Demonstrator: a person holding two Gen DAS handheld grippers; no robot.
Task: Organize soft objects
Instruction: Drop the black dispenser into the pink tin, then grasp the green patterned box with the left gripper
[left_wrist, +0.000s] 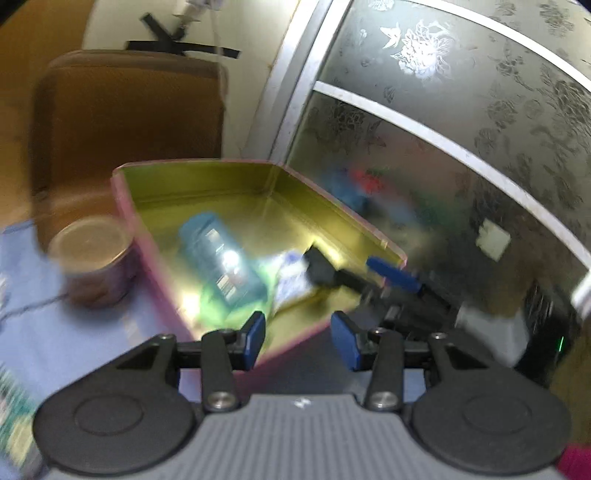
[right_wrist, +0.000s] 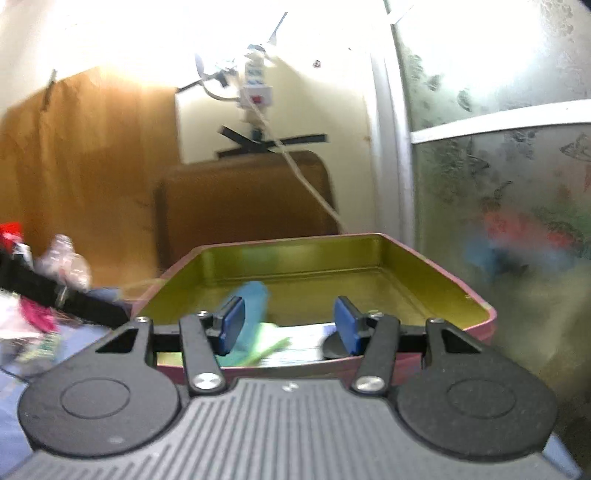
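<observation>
A pink tin box with a gold-green inside (left_wrist: 207, 188) stands on the blue cloth; it also shows in the right wrist view (right_wrist: 436, 273). Inside lie a teal packet (left_wrist: 221, 254), a white-blue pouch (left_wrist: 291, 277) and something bright green (left_wrist: 210, 299). In the right wrist view the teal packet (right_wrist: 253, 306) and a white-green packet (right_wrist: 291, 345) lie at the box's near end. My left gripper (left_wrist: 298, 339) is open and empty over the box's near corner. My right gripper (right_wrist: 288, 325) is open and empty at the box's near wall; its blue finger (left_wrist: 393, 273) shows over the box's right wall.
A purple round tin with a clear lid (left_wrist: 96, 258) stands left of the box. A brown chair back (left_wrist: 125, 122) is behind. Frosted patterned glass (left_wrist: 461, 129) lies to the right. Crumpled packets and a black strap (right_wrist: 48, 291) lie to the left on the cloth.
</observation>
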